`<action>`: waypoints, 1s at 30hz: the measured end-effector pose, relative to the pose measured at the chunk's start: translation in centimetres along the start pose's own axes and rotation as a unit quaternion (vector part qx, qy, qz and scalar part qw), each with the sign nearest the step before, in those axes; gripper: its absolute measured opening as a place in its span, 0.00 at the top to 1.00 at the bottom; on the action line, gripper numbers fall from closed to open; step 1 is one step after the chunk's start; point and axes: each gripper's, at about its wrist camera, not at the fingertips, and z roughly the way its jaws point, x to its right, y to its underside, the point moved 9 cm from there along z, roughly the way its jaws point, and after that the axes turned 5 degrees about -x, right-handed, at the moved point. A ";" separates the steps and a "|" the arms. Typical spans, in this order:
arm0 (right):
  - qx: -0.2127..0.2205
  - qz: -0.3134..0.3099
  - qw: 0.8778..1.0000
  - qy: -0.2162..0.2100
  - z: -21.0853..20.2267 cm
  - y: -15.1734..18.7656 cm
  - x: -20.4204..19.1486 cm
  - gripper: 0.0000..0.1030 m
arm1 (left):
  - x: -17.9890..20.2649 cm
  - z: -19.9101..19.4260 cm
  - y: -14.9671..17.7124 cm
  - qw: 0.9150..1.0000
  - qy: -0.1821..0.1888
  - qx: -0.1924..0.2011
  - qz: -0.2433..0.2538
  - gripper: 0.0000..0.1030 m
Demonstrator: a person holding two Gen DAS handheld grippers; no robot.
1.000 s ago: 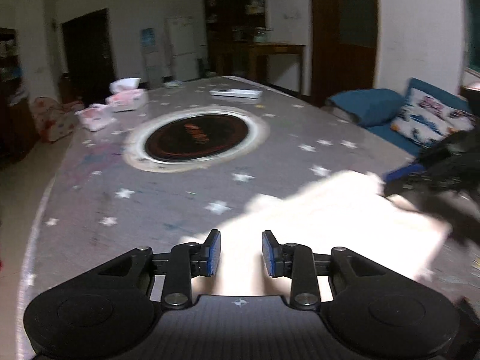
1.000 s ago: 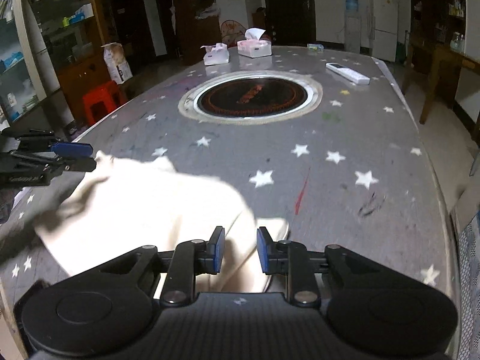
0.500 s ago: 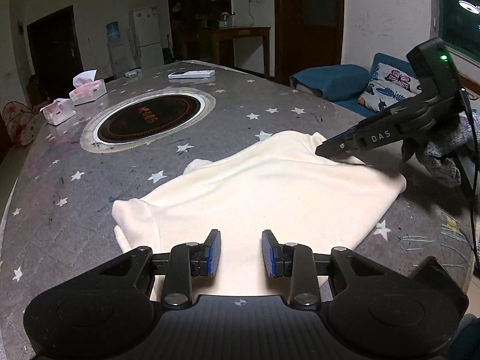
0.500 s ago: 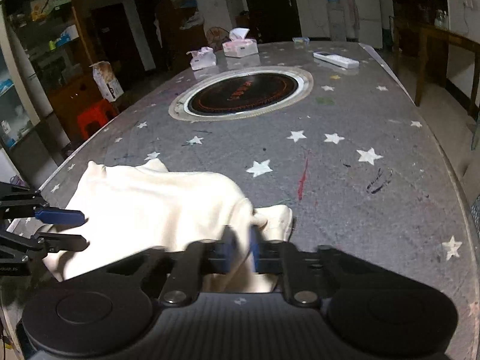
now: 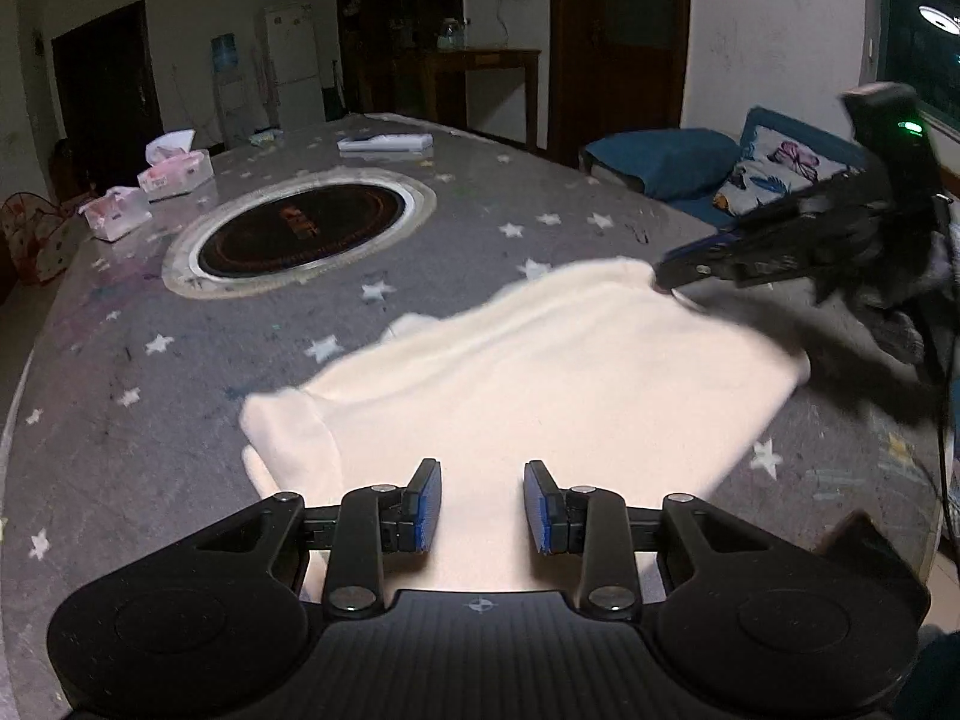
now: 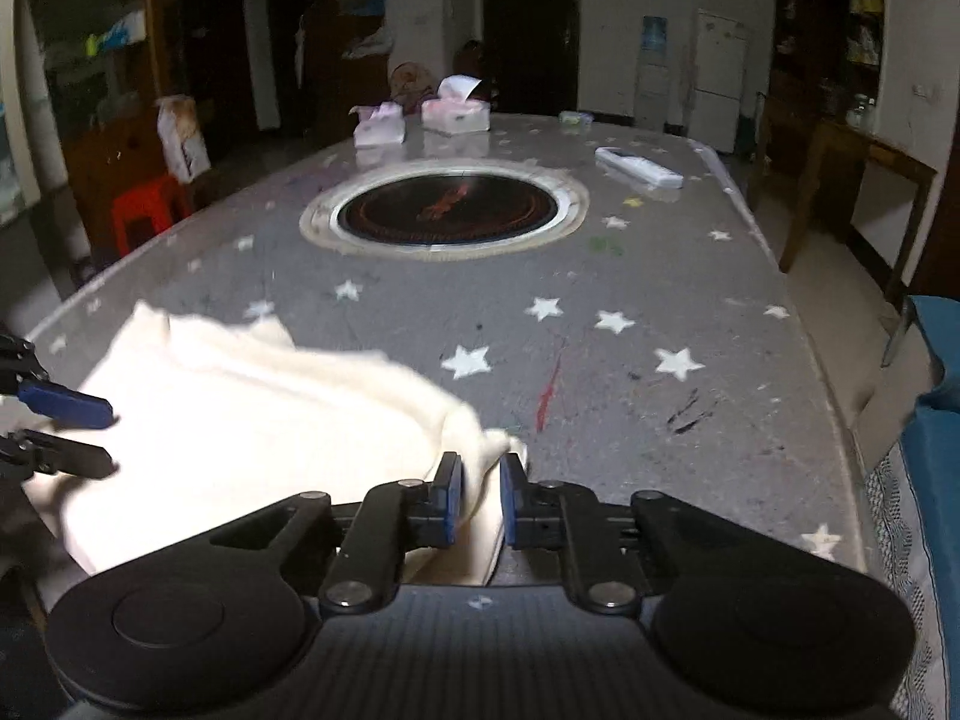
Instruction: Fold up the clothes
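Note:
A cream garment (image 5: 540, 372) lies spread on the grey star-patterned table (image 5: 120, 450). My left gripper (image 5: 482, 507) is open, its blue pads over the garment's near edge. My right gripper (image 6: 480, 501) has its jaws closed onto a raised fold at the garment's right corner (image 6: 474, 450). In the left wrist view the right gripper (image 5: 678, 270) is at the garment's far corner. In the right wrist view the left gripper (image 6: 78, 432) is open over the garment's left side (image 6: 240, 420).
A round black hotplate (image 6: 444, 210) is set in the table's middle. Tissue boxes (image 6: 456, 111) and a white remote (image 6: 639, 168) lie at the far end. A blue sofa with cushions (image 5: 690, 162) stands beside the table, a red stool (image 6: 144, 210) on the other side.
My right gripper has closed on the garment's corner fold. The left gripper has swung over the garment and stays open. The garment has shifted slightly.

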 end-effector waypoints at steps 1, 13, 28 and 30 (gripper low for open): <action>0.004 -0.003 1.000 -0.008 -0.7 -0.1 -0.4 0.89 | -0.2 -0.1 -0.3 1.000 -0.001 0.004 -0.004 0.68; -0.033 -0.039 0.997 -0.063 -0.8 1.7 -3.4 0.88 | -4.6 2.5 -1.5 0.997 -0.022 -0.009 -0.071 0.68; -0.045 -0.058 0.995 -0.075 7.1 -4.4 -5.1 0.88 | -4.0 4.3 -5.3 0.997 -0.007 0.014 -0.079 0.70; -0.043 -0.060 0.995 -0.070 7.4 -4.5 -5.0 0.88 | -4.1 4.3 -5.3 0.997 -0.009 0.014 -0.081 0.69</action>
